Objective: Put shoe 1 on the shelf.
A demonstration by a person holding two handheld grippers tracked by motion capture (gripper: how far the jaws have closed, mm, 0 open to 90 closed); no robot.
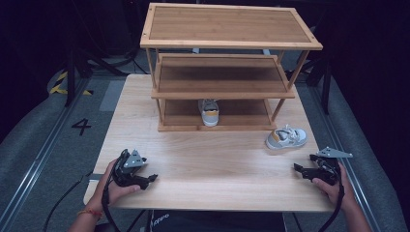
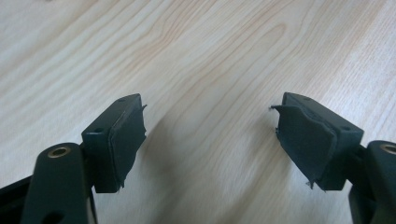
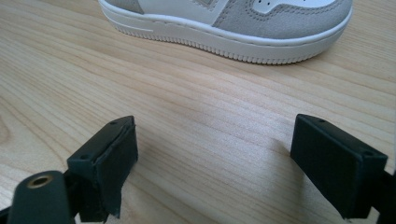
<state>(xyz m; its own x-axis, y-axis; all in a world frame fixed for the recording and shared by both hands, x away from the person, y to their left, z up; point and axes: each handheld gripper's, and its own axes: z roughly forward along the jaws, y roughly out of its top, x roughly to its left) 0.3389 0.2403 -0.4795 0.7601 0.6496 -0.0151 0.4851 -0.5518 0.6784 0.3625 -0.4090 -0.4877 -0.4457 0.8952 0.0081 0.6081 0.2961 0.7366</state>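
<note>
- Right gripper (image 1: 300,169) stood wide, empty, near the loose shoe (image 1: 286,138).
- Left gripper (image 1: 149,180) gaped wide over bare worktop (image 1: 217,169).
- Risk: pinching only the soft upper might let the shoe sag or slip.

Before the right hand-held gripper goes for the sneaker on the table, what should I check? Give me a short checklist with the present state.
1. Right hand-held gripper open, nothing between its jaws: ok.
2. Sneaker on the table upright on its sole: ok.
3. Bare table between that gripper and the sneaker: ok.
4. Room on the bottom shelf beside the other sneaker: ok.
5. Left hand-held gripper open and resting far from the path: ok.
6. Laces tied: cannot tell.
</note>
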